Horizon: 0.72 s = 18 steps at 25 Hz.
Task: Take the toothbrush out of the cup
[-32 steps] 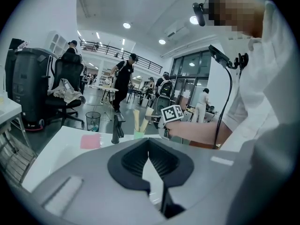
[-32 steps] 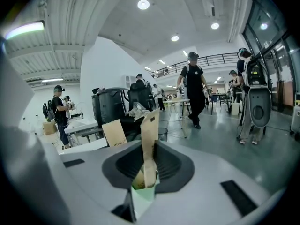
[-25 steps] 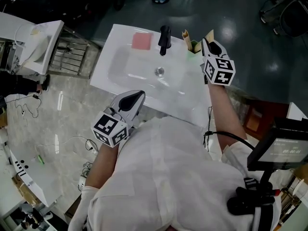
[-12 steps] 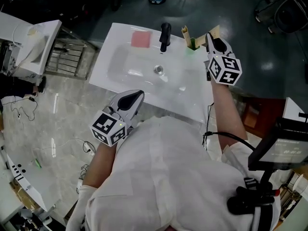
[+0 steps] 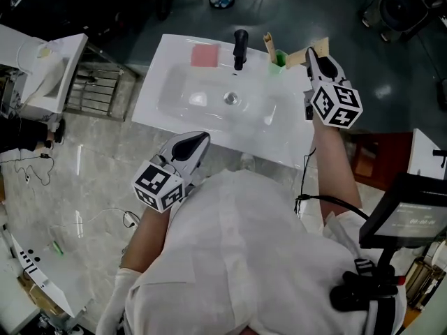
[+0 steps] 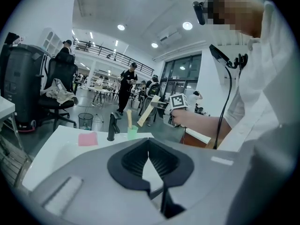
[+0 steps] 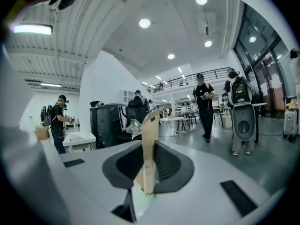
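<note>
We see right hand-held gripper [image 5: 313,56] pinching tan-wrapped toothbrush [image 7: 149,144], clear of green cup [image 5: 279,59] at washbasin's [image 5: 209,128] far right corner, left hand-held gripper [image 5: 201,138] pressed together over near edge.

We can read no text anywhere. At about 4 o'clock in the head view, a small screen [image 5: 412,218] shows pale characters too blurred to make out. The marker cube [image 5: 336,104] at 2 o'clock and the other marker cube [image 5: 159,185] at 8 o'clock bear only black-and-white square patterns. The tan toothbrush [image 7: 149,144] carries one small dark mark, illegible.
</note>
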Tool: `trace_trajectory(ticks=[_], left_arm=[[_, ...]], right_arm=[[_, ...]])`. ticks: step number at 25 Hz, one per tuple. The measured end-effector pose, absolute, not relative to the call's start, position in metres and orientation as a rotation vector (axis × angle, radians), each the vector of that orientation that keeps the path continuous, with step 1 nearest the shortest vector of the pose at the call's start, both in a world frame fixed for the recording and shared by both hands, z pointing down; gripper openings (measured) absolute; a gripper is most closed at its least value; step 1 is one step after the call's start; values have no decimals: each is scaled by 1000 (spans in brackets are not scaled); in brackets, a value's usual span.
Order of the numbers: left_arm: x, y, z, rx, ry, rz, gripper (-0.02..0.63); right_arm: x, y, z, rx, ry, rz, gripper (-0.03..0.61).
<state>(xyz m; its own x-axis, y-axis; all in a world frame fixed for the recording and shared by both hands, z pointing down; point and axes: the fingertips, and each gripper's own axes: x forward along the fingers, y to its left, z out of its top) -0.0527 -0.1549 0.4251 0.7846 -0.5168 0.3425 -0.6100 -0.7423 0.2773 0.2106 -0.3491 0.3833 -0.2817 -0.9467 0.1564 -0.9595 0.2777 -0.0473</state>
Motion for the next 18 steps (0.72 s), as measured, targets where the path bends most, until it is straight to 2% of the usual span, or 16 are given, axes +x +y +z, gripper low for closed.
trace_trajectory(ticks=[18], left_arm=[[-91,-109,427,2649,-689,313,8]], right_arm=[[158,-220,389,1743,-2361,266,51]])
